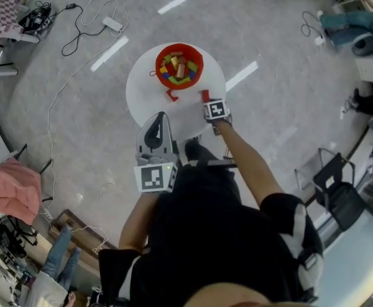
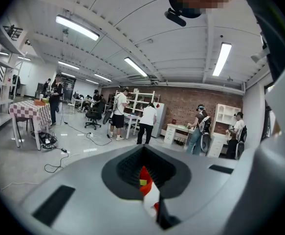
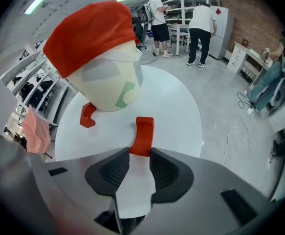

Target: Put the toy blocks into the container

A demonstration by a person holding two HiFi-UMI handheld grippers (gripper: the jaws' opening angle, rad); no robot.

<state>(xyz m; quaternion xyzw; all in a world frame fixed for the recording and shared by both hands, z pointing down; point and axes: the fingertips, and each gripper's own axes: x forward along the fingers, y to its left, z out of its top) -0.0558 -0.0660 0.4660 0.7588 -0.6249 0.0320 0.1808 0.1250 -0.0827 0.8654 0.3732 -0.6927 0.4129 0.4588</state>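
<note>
With many coloured toy blocks lying in the red-rimmed cream container, the right gripper is holding wide jaws around a red block's near end, a red arch block is waiting beyond them, and the left gripper is idling closed and empty.

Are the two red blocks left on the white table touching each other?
Apart. The right gripper view shows bare white table between the red block by the container and the red block nearer the camera; the container stands behind them.
</note>
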